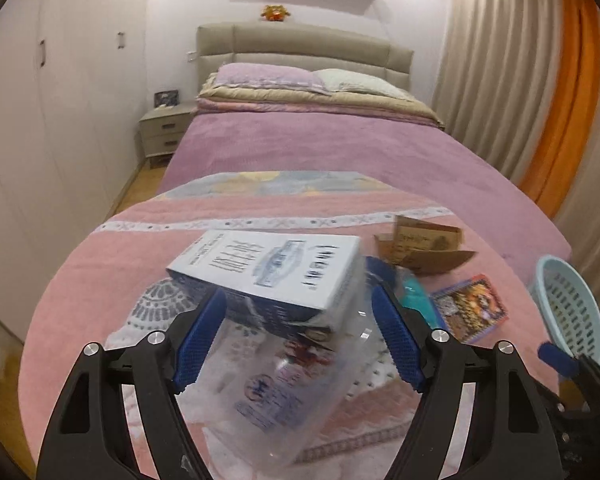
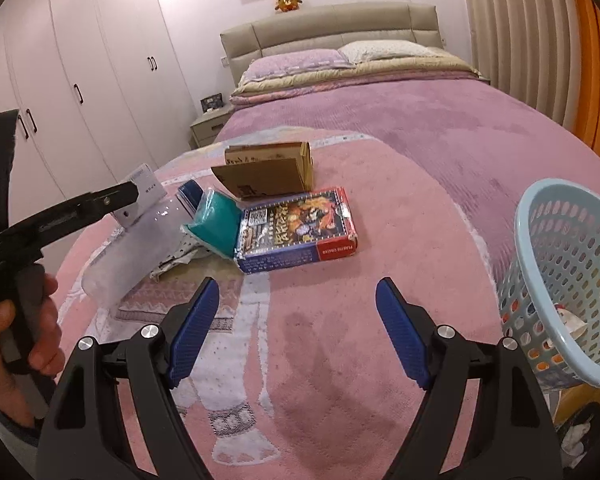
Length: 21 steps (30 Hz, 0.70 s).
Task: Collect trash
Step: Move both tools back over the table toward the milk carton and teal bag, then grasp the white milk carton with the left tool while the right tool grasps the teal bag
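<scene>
Clear plastic fills the gap between the blue pads of the left gripper (image 1: 296, 320): a see-through bottle (image 1: 276, 380) w/ a printed label. A white box (image 1: 268, 268) w/ dark letters sits at its far end. In the right wrist view the bottle (image 2: 140, 240) and the white box (image 2: 142, 188) hang up off the bed, at the tip of the left gripper (image 2: 132, 196), so the claw seems to be pinching the bottle, tho the blur makes it hard to see the pads touch it. A hand (image 2: 24, 332) grips the handle of that tool.

The right gripper (image 2: 296, 320) hangs over the pink blanket (image 2: 320, 380). Its two blue pads are spread wide w/ nothing between them.

More trash lies on the blanket past the right claw. A flat red and blue card box (image 2: 300, 228) w/ a cartoon picture lies on its back. A teal packet (image 2: 214, 224) leans on its left end. A small blue thing (image 2: 190, 194) is just behind the teal packet. An open brown cardboard box (image 2: 268, 170) sits just behind the card box.

A light blue basket (image 2: 560, 276) w/ many holes stands at the right edge of the bed, tipped a bit. Some white stuff shows inside it, low down. The left view shows the same basket (image 1: 568, 308) far right.
</scene>
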Each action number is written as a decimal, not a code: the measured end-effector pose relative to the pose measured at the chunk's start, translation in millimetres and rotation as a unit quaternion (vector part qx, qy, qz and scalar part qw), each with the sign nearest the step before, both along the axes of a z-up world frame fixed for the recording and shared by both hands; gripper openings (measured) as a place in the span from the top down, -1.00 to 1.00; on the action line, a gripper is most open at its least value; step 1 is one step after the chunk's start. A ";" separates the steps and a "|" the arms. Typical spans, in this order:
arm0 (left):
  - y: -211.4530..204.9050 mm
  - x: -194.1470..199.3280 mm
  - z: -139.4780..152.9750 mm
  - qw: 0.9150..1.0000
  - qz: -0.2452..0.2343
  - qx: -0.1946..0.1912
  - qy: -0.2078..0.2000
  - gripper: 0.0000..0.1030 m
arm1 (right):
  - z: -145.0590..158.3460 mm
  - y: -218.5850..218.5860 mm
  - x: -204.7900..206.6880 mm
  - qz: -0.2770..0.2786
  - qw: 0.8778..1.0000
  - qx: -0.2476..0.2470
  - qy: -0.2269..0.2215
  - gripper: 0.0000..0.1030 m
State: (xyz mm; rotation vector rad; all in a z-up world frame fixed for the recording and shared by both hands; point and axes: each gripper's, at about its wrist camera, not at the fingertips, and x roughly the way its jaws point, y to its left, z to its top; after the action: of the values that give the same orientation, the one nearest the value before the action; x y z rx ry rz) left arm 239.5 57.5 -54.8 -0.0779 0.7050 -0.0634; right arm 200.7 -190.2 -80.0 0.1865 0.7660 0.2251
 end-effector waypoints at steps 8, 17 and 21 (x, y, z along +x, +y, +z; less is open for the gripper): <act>47.5 -25.1 -3.7 0.999 0.032 -0.025 0.004 -0.18 | 0.2 1.9 -0.1 0.005 1.000 -0.004 0.001 -0.49; 107.3 -54.6 -22.4 0.995 0.042 -0.072 0.050 -0.33 | 1.9 10.5 -0.7 0.002 1.000 -0.030 -0.003 -0.49; 109.6 -48.0 -20.2 0.994 0.037 -0.094 0.045 -0.58 | 3.2 14.4 0.3 -0.001 0.999 -0.042 -0.005 -0.49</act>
State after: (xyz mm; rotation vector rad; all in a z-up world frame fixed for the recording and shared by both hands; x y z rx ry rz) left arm 191.5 167.1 -75.0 -0.2883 0.7851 -0.0559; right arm 201.0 -175.8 -76.8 0.1076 0.7629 0.1910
